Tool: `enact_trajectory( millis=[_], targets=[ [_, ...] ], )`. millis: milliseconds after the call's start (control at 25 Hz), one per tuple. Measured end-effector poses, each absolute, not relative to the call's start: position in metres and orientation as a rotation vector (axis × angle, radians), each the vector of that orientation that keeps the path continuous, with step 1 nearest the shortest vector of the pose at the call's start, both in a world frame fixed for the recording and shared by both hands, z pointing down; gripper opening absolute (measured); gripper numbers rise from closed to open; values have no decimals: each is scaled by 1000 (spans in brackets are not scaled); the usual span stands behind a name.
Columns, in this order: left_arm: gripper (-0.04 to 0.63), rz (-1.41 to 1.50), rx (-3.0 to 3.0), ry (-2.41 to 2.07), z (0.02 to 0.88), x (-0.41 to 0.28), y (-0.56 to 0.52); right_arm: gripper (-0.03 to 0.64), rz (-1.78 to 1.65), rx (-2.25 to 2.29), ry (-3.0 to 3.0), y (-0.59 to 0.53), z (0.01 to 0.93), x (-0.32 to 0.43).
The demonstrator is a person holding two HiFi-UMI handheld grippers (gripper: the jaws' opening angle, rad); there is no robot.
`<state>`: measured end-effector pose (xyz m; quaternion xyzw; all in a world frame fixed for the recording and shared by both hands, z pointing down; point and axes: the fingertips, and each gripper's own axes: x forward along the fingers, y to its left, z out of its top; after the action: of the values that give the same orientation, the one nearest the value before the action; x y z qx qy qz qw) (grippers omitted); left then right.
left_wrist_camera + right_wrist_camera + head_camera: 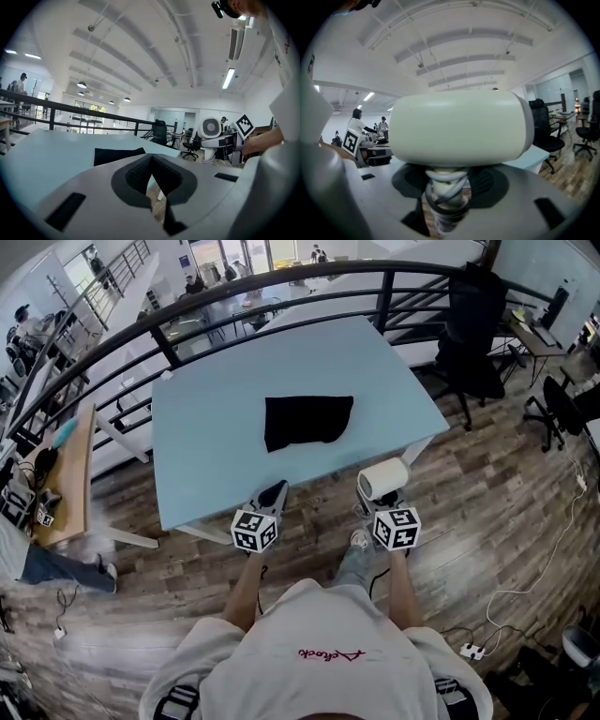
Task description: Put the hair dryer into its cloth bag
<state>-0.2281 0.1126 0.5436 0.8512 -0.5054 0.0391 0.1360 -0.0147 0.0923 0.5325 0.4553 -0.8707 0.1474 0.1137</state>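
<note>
The right gripper (377,502) is clamping its fingers around the cord-wrapped handle of the white hair dryer (459,129), whose barrel is sitting just above them. The left gripper (274,495) is holding its fingers pressed together on nothing. The black cloth bag (307,421) is lying flat on the light blue worktop (206,427), ahead of both pairs of fingers and apart from them.

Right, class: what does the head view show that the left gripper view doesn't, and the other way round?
Head view only: the left gripper's marker cube and the black cloth bag's whole outline. Left gripper view only: the hair dryer's round grille and the ceiling lamps. Both: the bag on the blue table, and the dryer in the right gripper.
</note>
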Motion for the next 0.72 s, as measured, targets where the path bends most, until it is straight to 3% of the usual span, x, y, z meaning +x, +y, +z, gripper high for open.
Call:
enact_trajectory(
  millis=[720],
  targets=[
    [8,145,2412,-1522,536,-156,-27,238,461,1276,-2592,-58,527,55]
  ],
)
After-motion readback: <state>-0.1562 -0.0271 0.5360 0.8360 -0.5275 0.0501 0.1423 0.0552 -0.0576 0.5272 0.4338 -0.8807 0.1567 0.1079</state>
